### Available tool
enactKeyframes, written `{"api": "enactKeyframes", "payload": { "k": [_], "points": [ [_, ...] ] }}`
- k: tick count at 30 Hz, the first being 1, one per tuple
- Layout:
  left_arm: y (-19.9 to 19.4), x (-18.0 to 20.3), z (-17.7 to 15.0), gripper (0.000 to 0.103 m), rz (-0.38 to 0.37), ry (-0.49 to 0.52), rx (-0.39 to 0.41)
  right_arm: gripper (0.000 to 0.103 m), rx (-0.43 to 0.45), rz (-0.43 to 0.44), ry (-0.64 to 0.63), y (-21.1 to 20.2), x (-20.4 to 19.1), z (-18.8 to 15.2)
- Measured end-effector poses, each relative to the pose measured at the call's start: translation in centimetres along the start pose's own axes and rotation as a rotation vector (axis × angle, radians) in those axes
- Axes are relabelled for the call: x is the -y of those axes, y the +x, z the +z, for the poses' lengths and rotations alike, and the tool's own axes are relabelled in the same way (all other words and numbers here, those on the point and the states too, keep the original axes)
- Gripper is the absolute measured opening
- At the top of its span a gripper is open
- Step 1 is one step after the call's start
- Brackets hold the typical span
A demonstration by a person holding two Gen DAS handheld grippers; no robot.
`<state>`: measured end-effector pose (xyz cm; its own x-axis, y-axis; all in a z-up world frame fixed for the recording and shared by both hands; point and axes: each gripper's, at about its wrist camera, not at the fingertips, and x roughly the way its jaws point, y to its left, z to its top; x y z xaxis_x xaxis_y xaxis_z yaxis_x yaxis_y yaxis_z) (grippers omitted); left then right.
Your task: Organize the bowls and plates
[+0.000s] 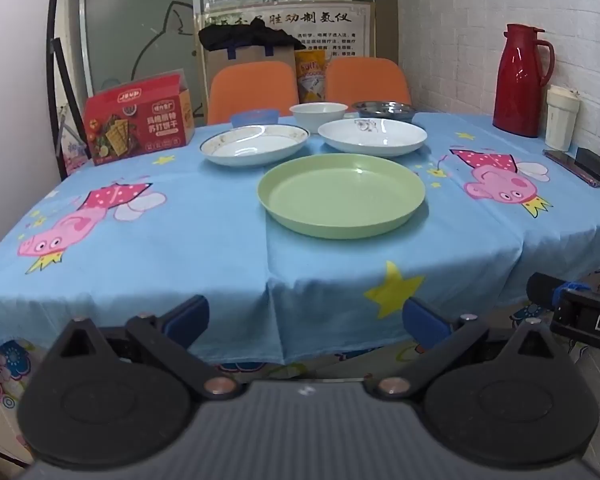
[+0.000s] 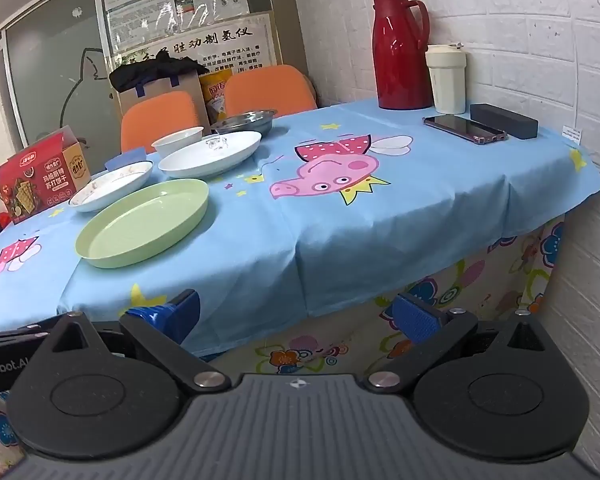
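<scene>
A green plate [image 1: 342, 194] lies nearest on the blue cartoon tablecloth [image 1: 180, 240]. Behind it lie a white plate with a brown-patterned rim [image 1: 254, 145] on the left and a plain white plate [image 1: 372, 136] on the right. Further back stand a white bowl [image 1: 318, 115], a steel bowl [image 1: 384, 110] and a blue dish [image 1: 255, 117]. The same dishes show in the right wrist view: green plate [image 2: 142, 224], patterned plate [image 2: 112, 186], white plate [image 2: 210, 154], white bowl [image 2: 178, 142], steel bowl [image 2: 244, 120]. My left gripper [image 1: 306, 316] is open and empty before the table's front edge. My right gripper [image 2: 296, 316] is open and empty, also off the table.
A red cracker box [image 1: 138, 120] stands at the back left. A red thermos [image 1: 522, 80], a cream cup [image 1: 560, 118], a phone [image 2: 464, 128] and a black case [image 2: 504, 120] stand along the right by the white brick wall. Two orange chairs [image 1: 252, 90] are behind the table.
</scene>
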<state>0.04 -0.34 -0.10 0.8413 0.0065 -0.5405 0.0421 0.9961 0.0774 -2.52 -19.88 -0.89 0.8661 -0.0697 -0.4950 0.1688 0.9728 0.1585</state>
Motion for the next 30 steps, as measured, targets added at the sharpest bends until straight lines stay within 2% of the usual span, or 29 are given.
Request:
{"api": "enactKeyframes", "payload": {
  "k": [6, 9, 30],
  "points": [
    [-0.3, 1.1, 0.0, 0.103, 0.015, 0.024, 0.001, 0.091, 0.008, -0.003, -0.003, -0.1, 0.2, -0.1],
    [0.0, 0.1, -0.2, 0.103, -0.007, -0.010, -0.008, 0.091, 0.009, -0.006, -0.001, -0.8, -0.3, 0.2],
    [-0.1, 0.1, -0.2, 0.103, -0.034, -0.010, 0.002, 0.091, 0.001, 0.014, -0.006, -0.1, -0.1, -0.1]
  ]
}}
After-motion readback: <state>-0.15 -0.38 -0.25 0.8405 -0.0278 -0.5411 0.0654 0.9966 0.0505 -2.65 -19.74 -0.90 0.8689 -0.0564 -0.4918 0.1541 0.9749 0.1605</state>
